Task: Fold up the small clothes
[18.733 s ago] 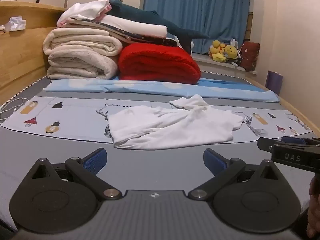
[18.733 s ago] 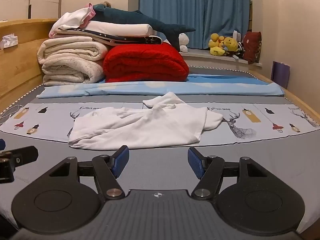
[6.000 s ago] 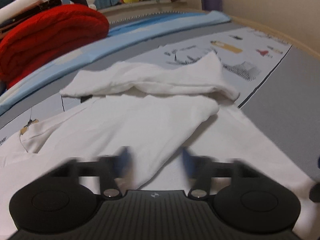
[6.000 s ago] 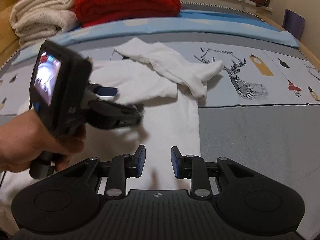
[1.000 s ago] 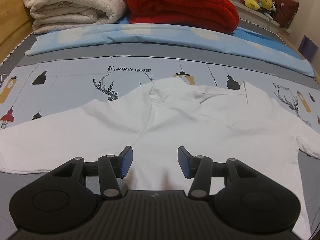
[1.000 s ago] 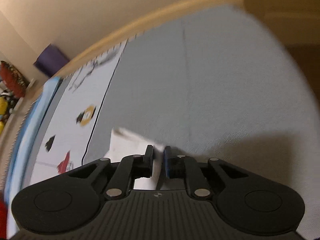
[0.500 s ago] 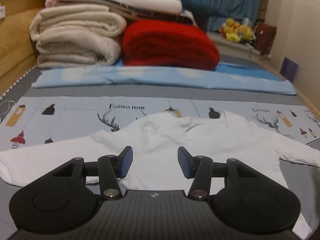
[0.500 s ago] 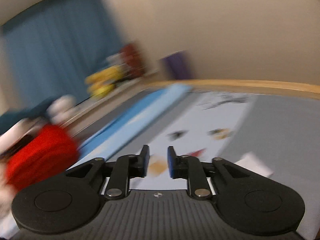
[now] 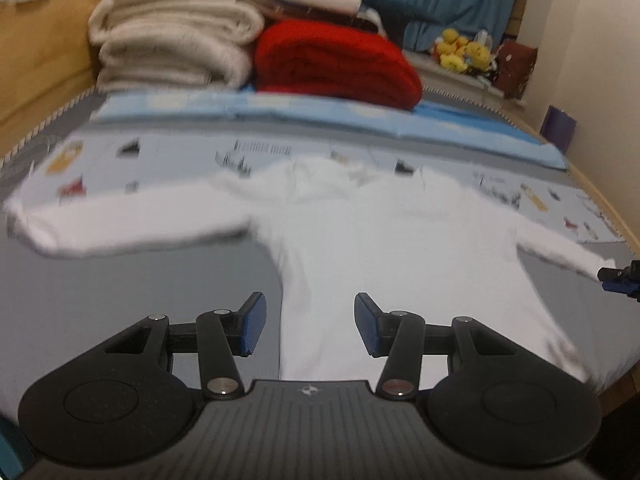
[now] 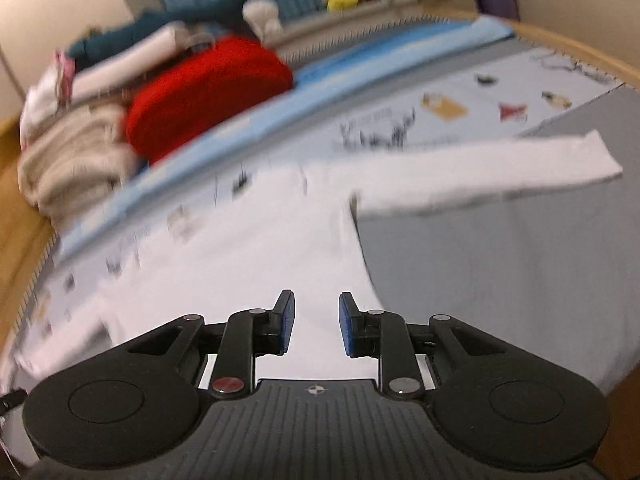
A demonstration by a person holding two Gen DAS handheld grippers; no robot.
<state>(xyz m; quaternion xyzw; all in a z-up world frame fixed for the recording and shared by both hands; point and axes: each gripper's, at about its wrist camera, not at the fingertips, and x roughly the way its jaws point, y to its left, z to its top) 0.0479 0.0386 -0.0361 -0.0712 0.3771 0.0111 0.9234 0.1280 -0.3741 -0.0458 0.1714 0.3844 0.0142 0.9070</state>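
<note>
A white long-sleeved shirt (image 9: 380,248) lies flat on the bed, collar to the far side and both sleeves stretched sideways. My left gripper (image 9: 309,328) hovers open over the shirt's lower left edge, nothing between its blue pads. The right gripper's tip (image 9: 620,280) shows at the right edge of the left wrist view, just off the right cuff. In the right wrist view the shirt (image 10: 256,264) fills the middle and its right sleeve (image 10: 480,176) reaches out to the right. My right gripper (image 10: 316,328) is open above the shirt's lower body, holding nothing.
Folded cream blankets (image 9: 172,44) and a red blanket (image 9: 336,64) are stacked at the head of the bed, behind a light blue sheet (image 9: 320,116). The patterned sheet (image 9: 120,160) lies under the shirt. A wooden bed frame (image 10: 580,52) borders the right side, with plush toys (image 9: 464,52) beyond.
My right gripper let go of the sleeve cuff, widened its jaws and swung round to face the shirt. The left gripper drew back, so both sleeves now show.
</note>
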